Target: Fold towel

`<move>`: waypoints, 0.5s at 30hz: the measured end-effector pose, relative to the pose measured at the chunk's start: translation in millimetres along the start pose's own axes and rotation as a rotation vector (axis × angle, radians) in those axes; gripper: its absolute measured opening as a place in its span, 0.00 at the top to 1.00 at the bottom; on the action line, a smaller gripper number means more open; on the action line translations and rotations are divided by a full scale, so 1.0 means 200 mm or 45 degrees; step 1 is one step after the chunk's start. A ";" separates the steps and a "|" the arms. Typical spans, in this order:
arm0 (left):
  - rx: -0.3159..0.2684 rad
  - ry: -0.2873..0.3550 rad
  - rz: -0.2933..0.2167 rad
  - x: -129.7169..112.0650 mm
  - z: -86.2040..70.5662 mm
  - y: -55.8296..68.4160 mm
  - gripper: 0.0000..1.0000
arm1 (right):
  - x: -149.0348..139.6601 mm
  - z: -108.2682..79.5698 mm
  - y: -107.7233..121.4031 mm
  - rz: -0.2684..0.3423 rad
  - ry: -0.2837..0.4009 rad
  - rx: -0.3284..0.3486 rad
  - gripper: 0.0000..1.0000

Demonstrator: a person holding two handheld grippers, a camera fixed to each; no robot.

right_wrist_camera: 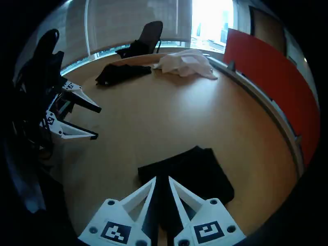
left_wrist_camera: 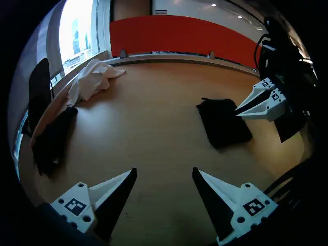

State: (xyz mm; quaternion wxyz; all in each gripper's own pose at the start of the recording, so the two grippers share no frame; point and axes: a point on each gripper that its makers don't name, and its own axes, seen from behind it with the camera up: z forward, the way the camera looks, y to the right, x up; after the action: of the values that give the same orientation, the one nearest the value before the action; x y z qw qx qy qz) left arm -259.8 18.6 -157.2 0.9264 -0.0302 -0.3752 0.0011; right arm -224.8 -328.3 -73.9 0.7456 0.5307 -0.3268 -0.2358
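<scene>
A black towel (left_wrist_camera: 223, 123) lies folded into a small rectangle on the round wooden table (left_wrist_camera: 156, 110). In the right gripper view the same black towel (right_wrist_camera: 192, 172) sits just beyond and under my right gripper (right_wrist_camera: 162, 177). Its fingers are almost together, with dark cloth in the narrow gap at the towel's near edge. From the left gripper view, the right gripper (left_wrist_camera: 237, 112) touches the towel's right edge. My left gripper (left_wrist_camera: 164, 169) is open over bare wood, well away from the towel. It appears as the left gripper (right_wrist_camera: 99, 124) at the table's left side.
A crumpled white cloth (left_wrist_camera: 92, 80) (right_wrist_camera: 186, 63) and a dark cloth (left_wrist_camera: 51, 139) (right_wrist_camera: 121, 73) lie near the table's far rim. A dark chair (left_wrist_camera: 39, 90) (right_wrist_camera: 149, 35) stands by the window. A red panel (left_wrist_camera: 184, 35) (right_wrist_camera: 279, 90) runs along one side.
</scene>
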 end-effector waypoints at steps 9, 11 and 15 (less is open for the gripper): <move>0.006 -0.009 -0.001 -0.01 0.00 -0.02 0.00 | -0.03 0.01 0.00 0.040 -0.006 0.004 0.89; 0.009 -0.012 0.000 -0.01 0.00 -0.02 0.00 | -0.03 0.00 0.00 0.043 -0.006 0.004 0.84; 0.012 -0.015 0.004 -0.01 0.00 -0.03 0.00 | -0.04 -0.02 0.01 0.052 -0.005 0.005 0.58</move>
State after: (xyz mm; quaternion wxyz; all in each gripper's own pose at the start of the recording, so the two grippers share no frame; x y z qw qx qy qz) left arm -260.9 13.2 -159.1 0.9244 -0.0264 -0.3805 0.0044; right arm -227.6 -320.3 -75.1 0.7486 0.5249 -0.3397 -0.2208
